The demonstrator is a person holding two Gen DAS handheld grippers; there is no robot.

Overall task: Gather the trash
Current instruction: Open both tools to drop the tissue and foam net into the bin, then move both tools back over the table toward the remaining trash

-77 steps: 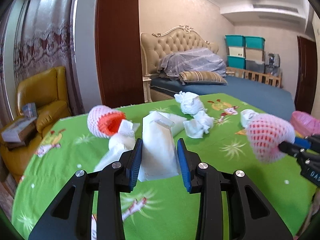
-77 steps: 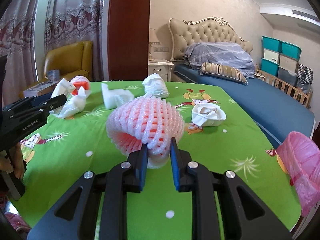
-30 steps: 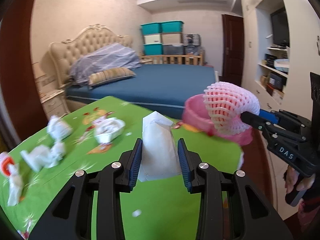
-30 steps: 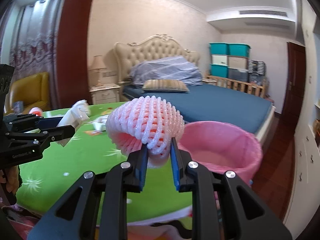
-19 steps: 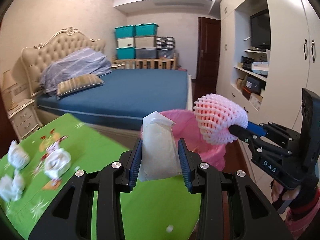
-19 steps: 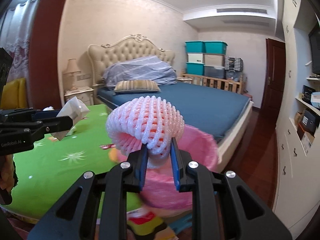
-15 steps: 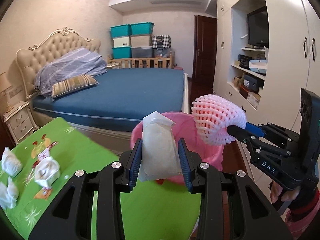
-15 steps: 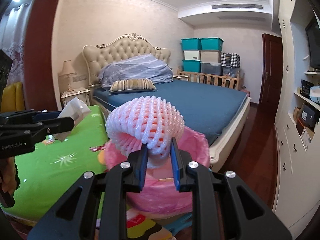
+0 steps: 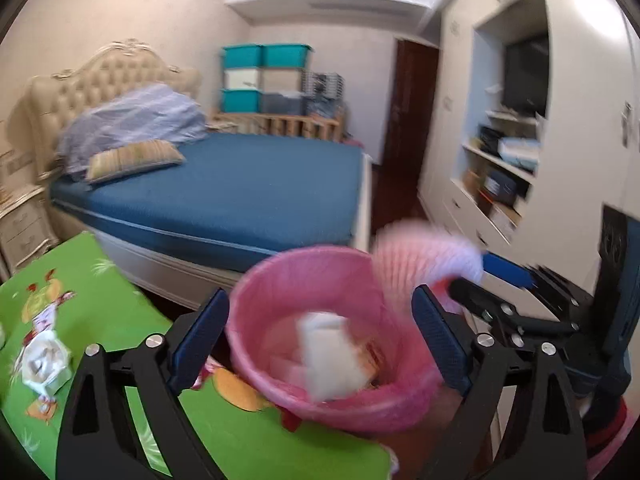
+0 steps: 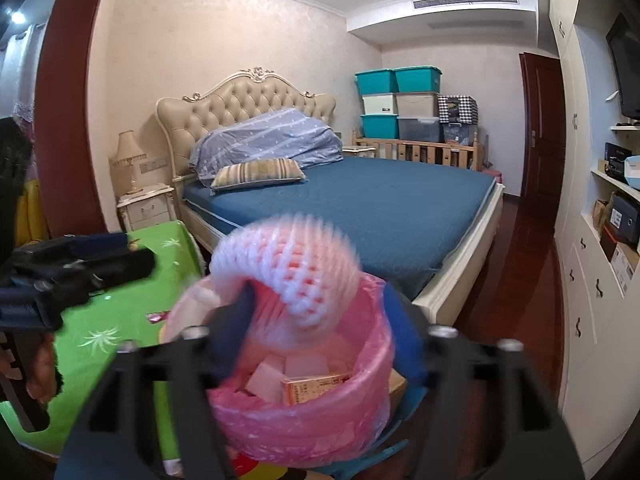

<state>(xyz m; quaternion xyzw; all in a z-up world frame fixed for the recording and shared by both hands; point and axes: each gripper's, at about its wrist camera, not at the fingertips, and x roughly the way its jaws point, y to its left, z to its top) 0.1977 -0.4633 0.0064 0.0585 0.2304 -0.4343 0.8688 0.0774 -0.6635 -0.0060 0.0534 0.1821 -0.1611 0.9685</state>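
Now both my claws, left [image 9: 320,332] and right [image 10: 316,320], have just opened; white paper [image 9: 328,356] and foam net [image 10: 296,268] drop loose over the pink bin [image 9: 280,292].

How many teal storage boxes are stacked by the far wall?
3: two side by side on top, one at bottom left of the stack behind the bed. Others may be hidden.

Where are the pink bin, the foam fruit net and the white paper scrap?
pink bin [image 9: 256,300]: left wrist view, left rim.
foam fruit net [image 10: 304,268]: right wrist view, netted middle.
white paper scrap [image 9: 328,354]: left wrist view, blurred centre.
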